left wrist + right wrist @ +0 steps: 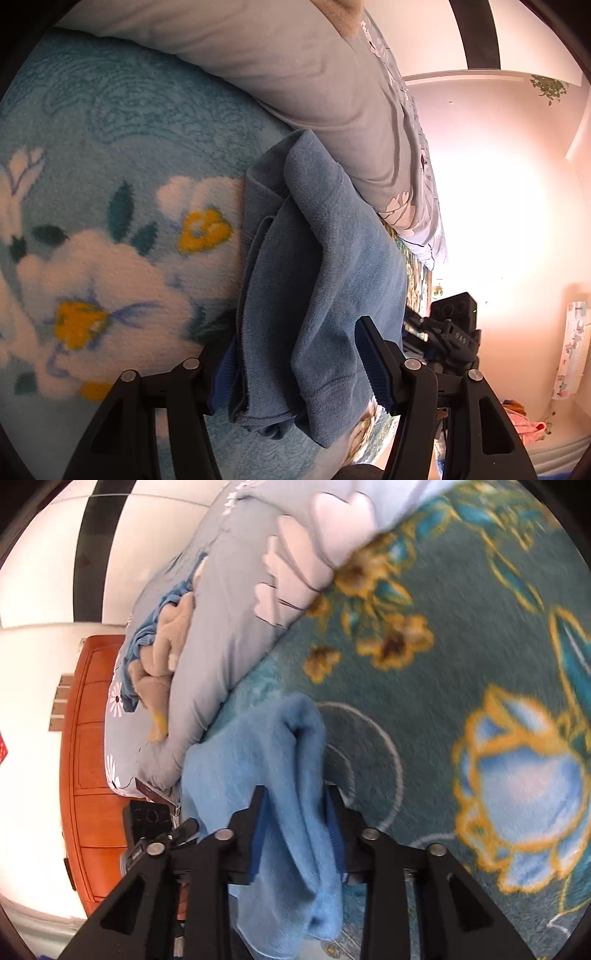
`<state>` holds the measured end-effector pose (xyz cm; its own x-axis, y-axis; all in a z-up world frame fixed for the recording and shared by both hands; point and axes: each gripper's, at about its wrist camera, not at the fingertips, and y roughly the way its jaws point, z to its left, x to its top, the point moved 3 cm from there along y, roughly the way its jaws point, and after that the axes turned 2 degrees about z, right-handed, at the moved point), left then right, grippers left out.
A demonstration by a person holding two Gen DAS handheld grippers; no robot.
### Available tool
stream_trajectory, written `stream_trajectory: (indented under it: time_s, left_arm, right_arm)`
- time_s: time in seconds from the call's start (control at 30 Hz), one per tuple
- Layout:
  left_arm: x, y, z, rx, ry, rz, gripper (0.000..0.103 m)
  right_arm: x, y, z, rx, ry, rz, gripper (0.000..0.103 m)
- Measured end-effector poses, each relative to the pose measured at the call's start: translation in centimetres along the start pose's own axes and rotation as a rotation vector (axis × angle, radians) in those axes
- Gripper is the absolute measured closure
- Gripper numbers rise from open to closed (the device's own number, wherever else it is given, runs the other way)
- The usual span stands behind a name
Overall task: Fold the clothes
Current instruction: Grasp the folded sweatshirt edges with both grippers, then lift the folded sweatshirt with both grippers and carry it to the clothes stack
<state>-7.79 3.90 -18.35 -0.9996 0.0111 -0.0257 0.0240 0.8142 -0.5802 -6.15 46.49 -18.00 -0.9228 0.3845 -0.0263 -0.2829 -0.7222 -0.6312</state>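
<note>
A blue fleece garment [314,280] is bunched in folds between the fingers of my left gripper [295,354], which is shut on it above a light blue floral blanket [110,184]. The same blue garment [266,760] hangs in a thick fold between the fingers of my right gripper [297,819], which is shut on it above a dark teal floral blanket [461,664]. The other gripper's body shows in each view, at right in the left wrist view [450,332] and at left in the right wrist view [155,834].
A grey floral duvet [332,92] lies rolled along the blanket just past the garment; it also shows in the right wrist view [229,627] with a tan plush toy [162,657] on it. An orange wooden cabinet [92,768] stands at the left.
</note>
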Motion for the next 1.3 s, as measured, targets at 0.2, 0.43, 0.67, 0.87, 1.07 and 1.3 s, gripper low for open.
stream_trajectory:
  time_s: [0.2,0.43,0.67,0.87,1.07,1.3]
  left_arm:
    - [-0.4,0.1,-0.8,-0.015,0.013,0.010,0.039]
    - [-0.3,1.7,-2.1,-0.001,0.023,0.014,0.040]
    - [-0.5,1.7,-0.9,-0.009,-0.067,-0.037,0.071]
    - [-2.1,0.9,-1.6,0.013,-0.089,-0.073,0.081]
    - [-4.5,-1.2,-3.9,0.016,-0.046,-0.079,0.082]
    - [-7.5,-5.5,-6.7,-0.004,0.001,-0.135,0.082]
  right_arm:
    - [-1.5,0.8,-0.1,0.035,0.033,-0.016,0.064]
    - [-1.9,1.5,0.7,0.032,0.063,-0.040,0.065]
    - [-2.1,0.5,2.0,-0.029,0.064,-0.054,0.085]
    - [-3.0,-0.7,4.1,-0.043,0.049,-0.065,0.088]
    - [-5.2,-3.0,6.2,-0.049,0.021,-0.077,0.090]
    - [-8.4,-4.9,9.7,-0.025,-0.034,-0.090,0.090]
